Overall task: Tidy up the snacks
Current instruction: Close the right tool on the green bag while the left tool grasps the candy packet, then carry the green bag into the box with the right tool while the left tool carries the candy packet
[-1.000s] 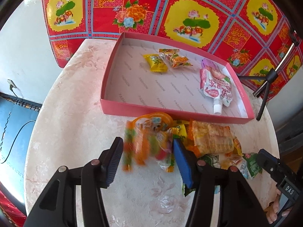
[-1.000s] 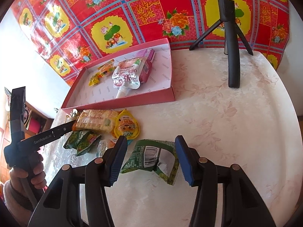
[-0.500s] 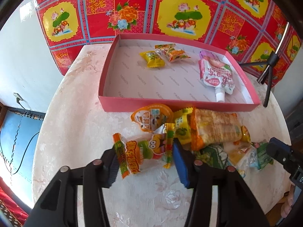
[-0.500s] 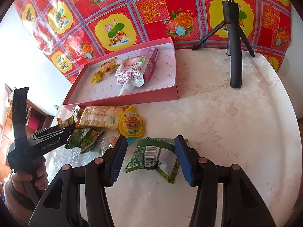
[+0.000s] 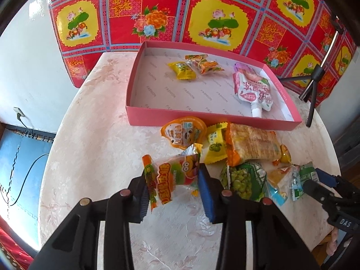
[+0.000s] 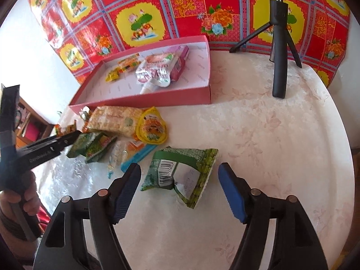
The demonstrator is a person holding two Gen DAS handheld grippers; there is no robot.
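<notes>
Low in the left view, the left tongs (image 5: 173,189) pinch an orange candy packet (image 5: 173,177) just above the bench (image 5: 94,135). Low in the right view, the right tongs (image 6: 180,191) gape wide around a green packet (image 6: 182,173) lying on the bench, touching nothing.

Pink box (image 5: 157,115), floral red-and-yellow cloth (image 5: 202,11), green packet (image 6: 180,171).
</notes>
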